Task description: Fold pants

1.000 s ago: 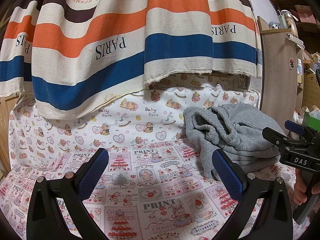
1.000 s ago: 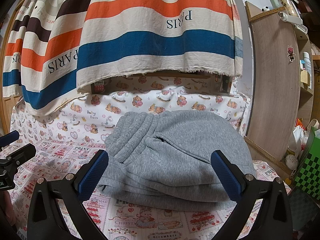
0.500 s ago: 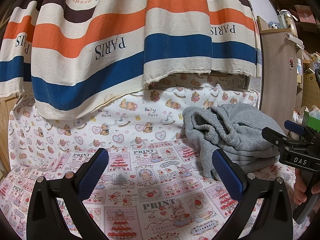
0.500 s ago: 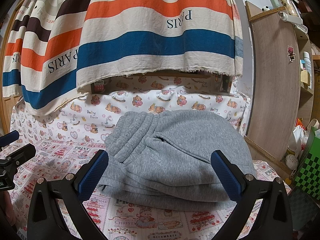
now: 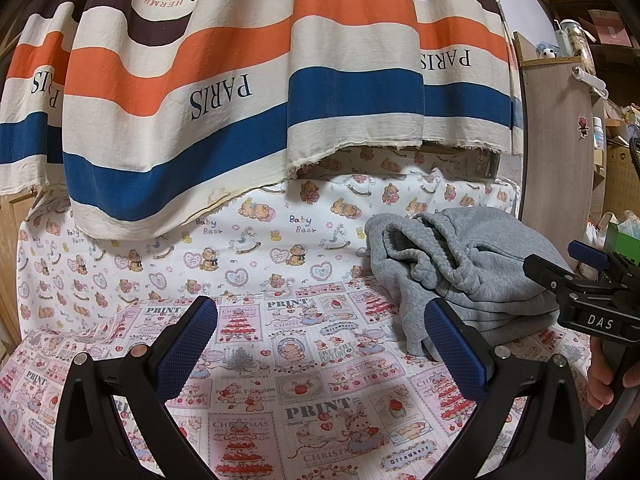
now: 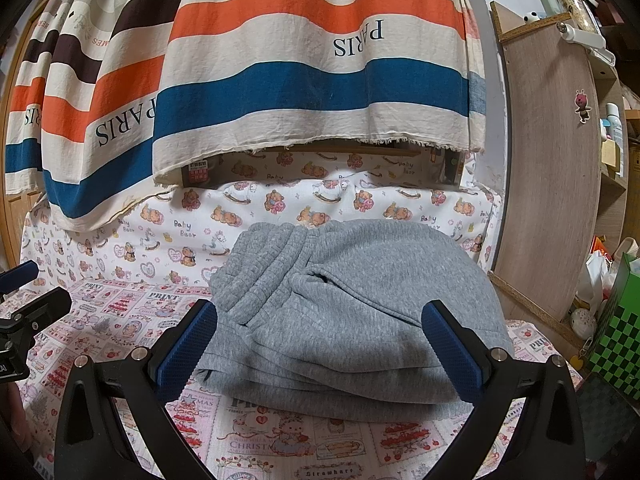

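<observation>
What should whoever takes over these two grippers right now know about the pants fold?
Left gripper: open, empty, over the bare printed sheet.
Right gripper: open, empty, facing the grey fleece pants.
Pants: folded in a layered stack on the sheet's right side, beside the wooden cabinet panel.
Done: the fold looks complete.
Left: perhaps tidy the hanging left edge.

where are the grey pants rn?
Grey sweatpants lie folded on the printed bedsheet, centred ahead of the open right gripper; in the left wrist view they sit right of the open left gripper.
</observation>
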